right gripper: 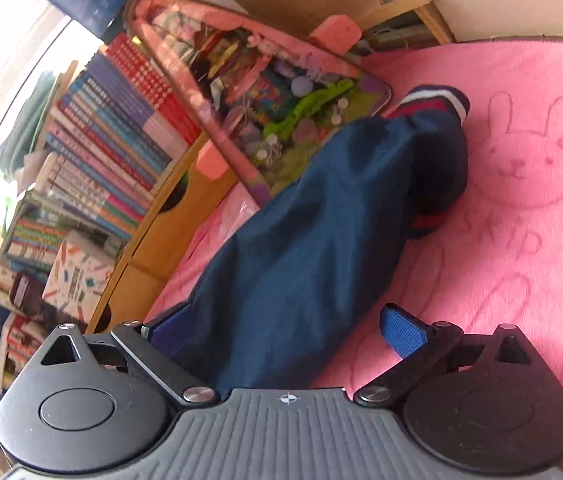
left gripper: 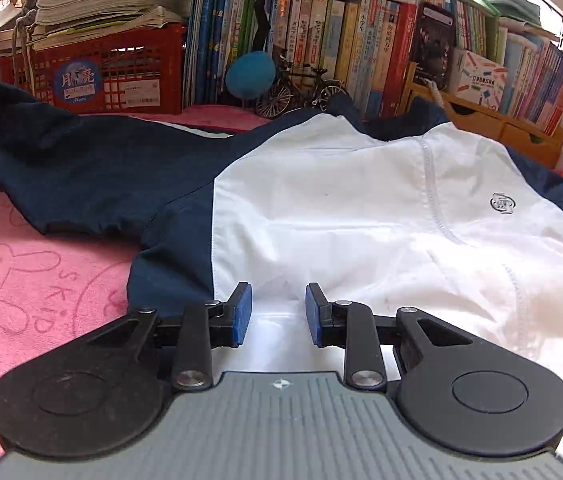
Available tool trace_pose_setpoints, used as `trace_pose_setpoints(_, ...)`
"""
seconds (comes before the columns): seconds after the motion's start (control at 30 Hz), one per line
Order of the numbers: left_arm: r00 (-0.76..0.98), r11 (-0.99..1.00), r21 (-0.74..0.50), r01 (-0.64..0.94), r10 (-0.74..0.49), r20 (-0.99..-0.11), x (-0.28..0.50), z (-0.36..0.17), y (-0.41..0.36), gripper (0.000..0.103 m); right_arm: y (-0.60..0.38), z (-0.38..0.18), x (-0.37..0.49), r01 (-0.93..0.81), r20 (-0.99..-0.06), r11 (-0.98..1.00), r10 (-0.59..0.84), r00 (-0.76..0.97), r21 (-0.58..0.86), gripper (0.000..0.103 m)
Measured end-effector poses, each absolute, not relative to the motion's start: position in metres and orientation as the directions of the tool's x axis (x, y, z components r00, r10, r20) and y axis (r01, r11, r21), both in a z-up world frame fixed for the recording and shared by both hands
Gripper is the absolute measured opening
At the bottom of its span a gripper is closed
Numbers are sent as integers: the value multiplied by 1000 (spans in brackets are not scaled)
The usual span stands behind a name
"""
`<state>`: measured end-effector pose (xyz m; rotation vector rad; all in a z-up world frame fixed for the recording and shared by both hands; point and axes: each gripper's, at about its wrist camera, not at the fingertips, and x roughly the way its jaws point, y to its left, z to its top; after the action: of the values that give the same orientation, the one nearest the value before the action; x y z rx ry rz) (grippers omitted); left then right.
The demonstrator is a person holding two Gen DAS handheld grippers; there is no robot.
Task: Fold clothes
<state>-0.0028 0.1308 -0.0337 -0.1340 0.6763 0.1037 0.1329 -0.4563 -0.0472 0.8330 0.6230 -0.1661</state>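
Jacket point(left gripper: 361, 200): our left gripper point(left gripper: 278, 312) gapes empty; right gripper point(right gripper: 285, 332) wide astride sleeve point(right gripper: 321, 220), cuff point(right gripper: 433, 104) at 1 o'clock — may slip, bunch.

Bare pink blanket point(right gripper: 521, 280) lies open right of the sleeve point(right gripper: 321, 240); bookshelf point(right gripper: 113, 140) crowds its left.

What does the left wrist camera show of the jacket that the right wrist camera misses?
Only the left view shows the jacket's white front with its small round logo, plus a red crate and a toy bicycle.

Only the right view shows the striped cuff at the end of a navy sleeve, which lies between the right gripper's open jaws.

Both show the pink blanket and shelves of books. The left gripper is open too.
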Motion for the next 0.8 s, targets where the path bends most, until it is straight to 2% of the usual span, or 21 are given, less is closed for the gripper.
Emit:
trace_pose_setpoints(0.03,777,988,-53,-144,80,-624,-5,-34,130,28,-462,-46,140,377,-576,674,88,813,635,63)
trace_pose_setpoints(0.07,777,989,-1,-151,118,-618,-6,-35,128,28,-467,-44,147,381,-575,677,76,815,630,14)
trace_pose_setpoints(0.1,777,986,53,-157,156,-610,-7,-36,125,29,-472,-43,153,385,-574,679,64,817,625,11)
trace_pose_setpoints(0.17,775,972,161,-169,232,-588,-9,-38,120,35,-482,-31,159,366,-542,697,38,840,616,11)
trace_pose_setpoints(0.23,773,972,150,-182,235,-589,-9,-38,123,37,-489,-6,147,311,-459,745,-7,888,591,11)
trace_pose_setpoints(0.27,772,972,142,-188,235,-591,-9,-37,125,43,-497,0,141,331,-463,756,-42,886,565,11)
trace_pose_setpoints(0.37,768,971,117,-207,235,-596,-10,-37,130,54,-523,6,126,444,-530,759,-155,833,476,19)
trace_pose_setpoints(0.47,764,970,91,-225,234,-601,-10,-37,136,56,-533,2,110,568,-630,766,-288,721,300,26)
trace_pose_setpoints(0.5,763,969,83,-231,234,-603,-10,-37,137,57,-527,4,112,562,-639,774,-279,717,293,27)
trace_pose_setpoints(0.53,762,968,75,-238,234,-604,-11,-37,139,58,-517,7,117,538,-639,784,-247,728,310,35)
trace_pose_setpoints(0.57,761,968,66,-244,233,-606,-11,-37,141,58,-507,10,121,513,-639,794,-215,739,326,55)
trace_pose_setpoints(0.63,758,965,50,-256,232,-609,-11,-37,144,58,-487,17,130,463,-636,810,-150,757,360,72)
trace_pose_setpoints(0.73,757,964,61,-258,241,-607,-11,-37,142,58,-456,27,144,385,-627,827,-51,777,410,76)
trace_pose_setpoints(0.8,756,964,69,-259,246,-607,-10,-37,141,59,-436,34,153,333,-619,833,15,785,442,89)
